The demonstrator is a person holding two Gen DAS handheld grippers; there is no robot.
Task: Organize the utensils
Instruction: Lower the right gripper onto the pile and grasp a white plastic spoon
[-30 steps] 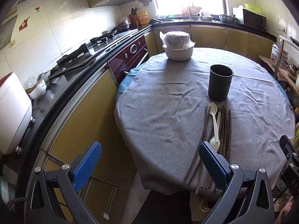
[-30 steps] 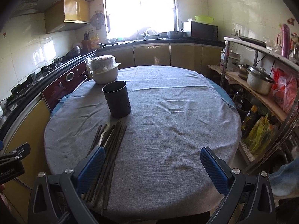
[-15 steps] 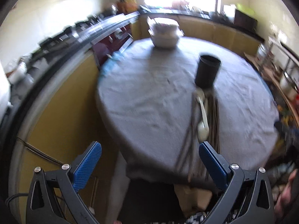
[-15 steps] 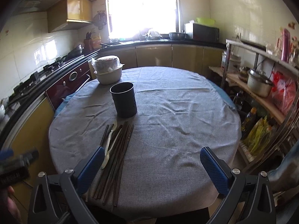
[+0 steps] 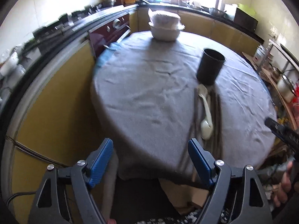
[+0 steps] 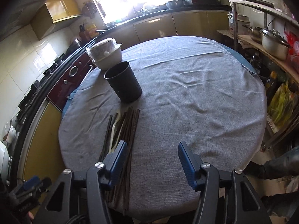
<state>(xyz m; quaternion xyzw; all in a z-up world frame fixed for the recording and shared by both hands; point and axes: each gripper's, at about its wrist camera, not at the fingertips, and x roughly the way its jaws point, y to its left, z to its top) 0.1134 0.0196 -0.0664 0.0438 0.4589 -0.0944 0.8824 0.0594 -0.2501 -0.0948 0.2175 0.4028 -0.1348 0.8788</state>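
A black perforated utensil holder (image 6: 123, 82) (image 5: 210, 66) stands upright on the grey cloth of the round table (image 6: 186, 97). In front of it lie several dark chopsticks (image 6: 129, 128) (image 5: 217, 123) in a bundle, with a white spoon (image 5: 205, 115) (image 6: 113, 132) among them. My left gripper (image 5: 150, 160) hovers over the table's near edge, left of the bundle; its jaws are closing with nothing between them. My right gripper (image 6: 152, 157) hangs above the near cloth; its left finger overlaps the chopsticks' near ends. Its jaws are closing around bare cloth.
A covered white bowl (image 6: 106, 56) (image 5: 165, 26) sits at the table's far left. Counter and stove (image 5: 65, 28) run along the left. A shelf with pots (image 6: 271, 41) and bags stands to the right. A person's leg (image 6: 276, 164) is at the lower right.
Both grippers' jaws have narrowed, the right more. Both views have tipped down and moved closer over the table, so the chopsticks and spoon sit nearer the fingers.
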